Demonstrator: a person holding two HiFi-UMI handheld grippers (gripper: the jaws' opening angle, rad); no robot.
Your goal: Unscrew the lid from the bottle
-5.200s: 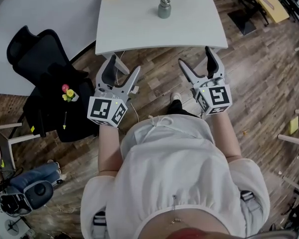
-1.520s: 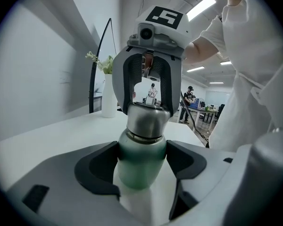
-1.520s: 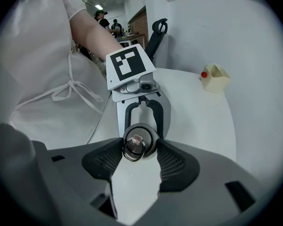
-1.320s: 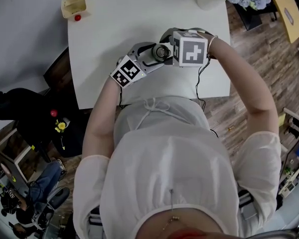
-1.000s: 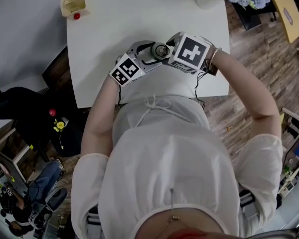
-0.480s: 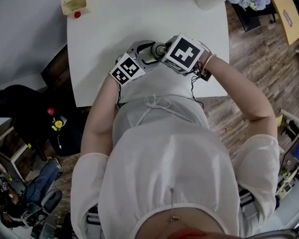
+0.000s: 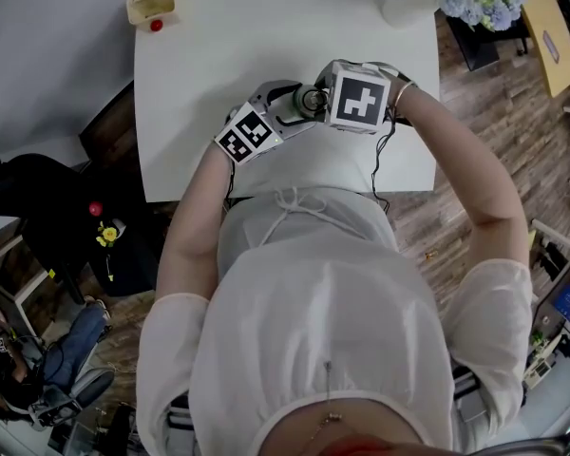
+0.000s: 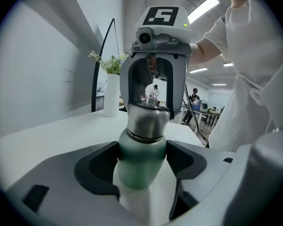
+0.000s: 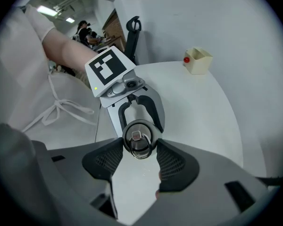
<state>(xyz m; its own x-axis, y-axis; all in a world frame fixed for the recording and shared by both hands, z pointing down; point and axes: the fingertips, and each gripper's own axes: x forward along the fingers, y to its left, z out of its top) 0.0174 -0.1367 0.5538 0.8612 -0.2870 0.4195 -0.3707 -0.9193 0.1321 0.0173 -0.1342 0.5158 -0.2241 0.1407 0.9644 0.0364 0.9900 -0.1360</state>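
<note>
The green bottle (image 8: pixel 140 166) is over the white worktop (image 7: pixel 247 36). The left gripper view shows the left claw (image 8: pixel 141 158) squeezing its fat middle. Only the right gripper view looks down on the silver lid (image 9: pixel 139 135). The right claw (image 9: pixel 139 141) has just been closing and now pinches it. In the head view the cubes hide most of this.

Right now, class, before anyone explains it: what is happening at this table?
A person stands at the white table with a gripper in each hand. The left gripper clamps the green body of a small metal bottle from the side. The right gripper comes down from above, and its jaws have just been closing, with the silver lid between them and the pads on it. The lid sits on the bottle, not yet off.
</note>
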